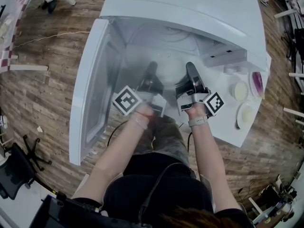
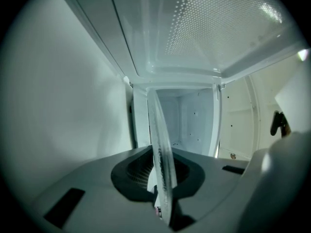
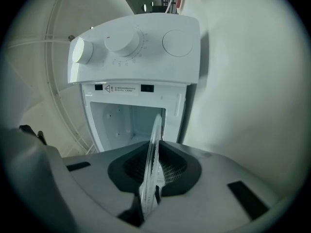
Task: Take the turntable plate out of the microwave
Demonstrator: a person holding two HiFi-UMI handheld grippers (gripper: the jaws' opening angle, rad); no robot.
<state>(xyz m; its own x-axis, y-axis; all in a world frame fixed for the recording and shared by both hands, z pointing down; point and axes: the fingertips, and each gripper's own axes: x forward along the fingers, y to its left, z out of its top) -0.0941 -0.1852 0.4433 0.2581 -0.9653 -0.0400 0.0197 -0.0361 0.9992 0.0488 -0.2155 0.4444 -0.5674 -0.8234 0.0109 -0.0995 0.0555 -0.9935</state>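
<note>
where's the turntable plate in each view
Head view: turntable plate at centre, in the microwave cavity, between left gripper and right gripper.
Left gripper view: edge-on, lower centre, clamped.
Right gripper view: edge-on, lower centre, clamped.
Shared landmark: the white cavity.

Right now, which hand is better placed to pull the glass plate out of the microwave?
Neither, I think: the left gripper and the right gripper are each shut on the rim of the plate, side by side inside the microwave. Pull with both.
</note>
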